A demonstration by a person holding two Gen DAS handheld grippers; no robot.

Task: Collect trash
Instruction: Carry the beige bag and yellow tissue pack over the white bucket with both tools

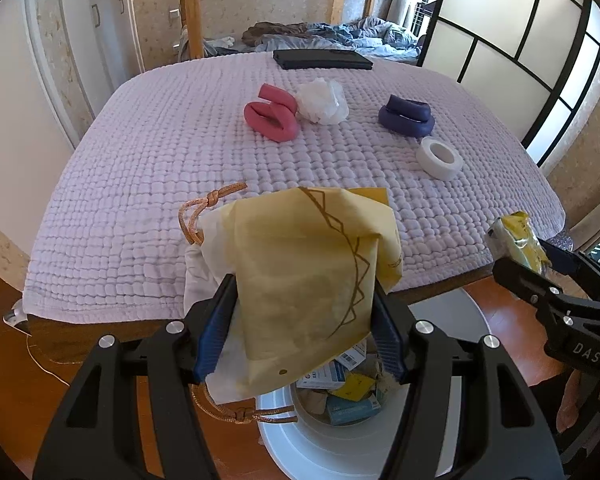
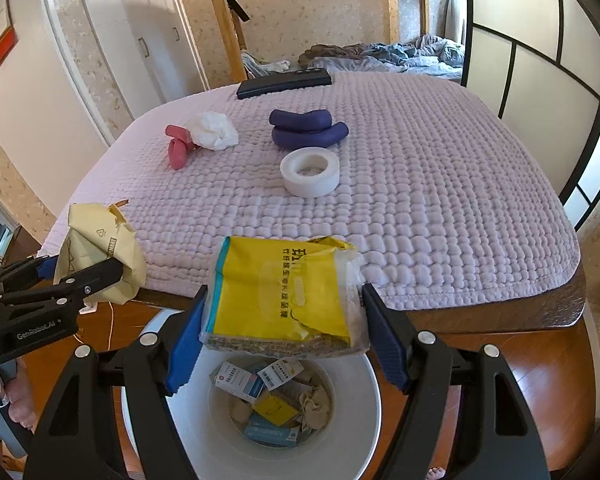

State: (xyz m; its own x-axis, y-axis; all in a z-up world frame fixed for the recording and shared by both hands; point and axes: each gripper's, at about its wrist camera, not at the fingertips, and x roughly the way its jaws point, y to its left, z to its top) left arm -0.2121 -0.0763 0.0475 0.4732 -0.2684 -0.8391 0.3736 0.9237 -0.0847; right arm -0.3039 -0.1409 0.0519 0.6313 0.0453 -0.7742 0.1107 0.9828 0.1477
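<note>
a: starting at our left tool [image 1: 306, 330]: it's clamped on a yellow paper bag [image 1: 312, 272] with rope handles, the blue pads pinching the bag's lower half. the bag hangs partly over the white bin [image 1: 300, 440], partly over the edge of the table [image 1: 140, 160].

b: and our right tool [image 2: 284, 316] grips a yellow tissue wrapper [image 2: 288, 292] across its width, held above the bin [image 2: 352, 408]. boxes and crumpled paper already sit at the bottom.

a: so both pieces of trash are in the air, neither dropped yet. what worries us?

b: the bag first. it's broad and floppy, and only part of it is over the bin mouth. if we let go here, we judge it could catch the rim or slide to the floor. its rope handle [image 1: 244, 414] dangles near the rim and might snag.

a: the wrapper looks better centred, but it's light and flat, so it may drift or cling to a pad when the tool opens.

b: also the two tools are near each other; releasing together could make the pieces collide.

a: further out, the crumpled white tissue [image 1: 322, 100] lies on the table beside the pink band [image 1: 272, 114]. the purple band [image 1: 408, 116] and tape roll [image 1: 439, 158] don't look like trash to us.
</note>
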